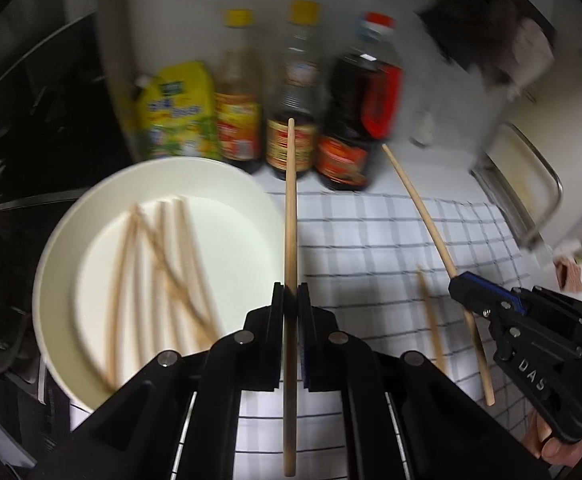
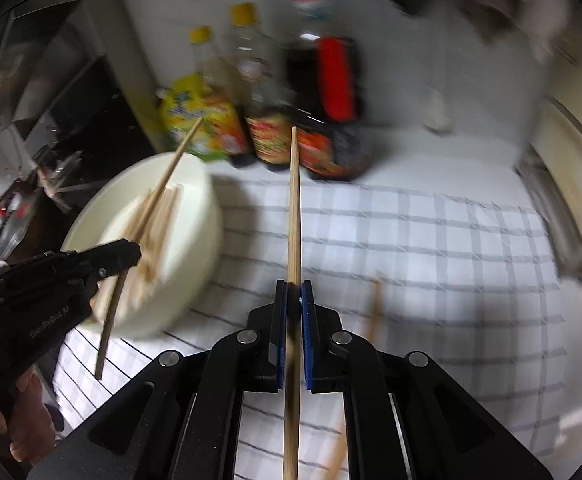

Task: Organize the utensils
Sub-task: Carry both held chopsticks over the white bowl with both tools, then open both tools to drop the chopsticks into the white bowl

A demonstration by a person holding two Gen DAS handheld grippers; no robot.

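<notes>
My left gripper (image 1: 291, 292) is shut on a wooden chopstick (image 1: 291, 200) that points away, held just right of a white bowl (image 1: 63, 248) with several chopsticks (image 1: 163, 264) in it. My right gripper (image 2: 294, 292) is shut on another chopstick (image 2: 294, 208) above the checked cloth (image 2: 431, 248). In the left wrist view the right gripper (image 1: 461, 286) shows at the right with its chopstick (image 1: 423, 208). In the right wrist view the left gripper (image 2: 131, 256) is over the bowl (image 2: 195, 216) with its chopstick (image 2: 171, 164). One loose chopstick (image 1: 431, 316) lies on the cloth; it also shows in the right wrist view (image 2: 373, 308).
Several sauce bottles (image 1: 291, 120) and a yellow pouch (image 1: 175, 108) stand at the back against the wall. A white appliance with a metal handle (image 1: 531, 184) is at the right. A dark stove area (image 1: 19, 160) lies left of the bowl.
</notes>
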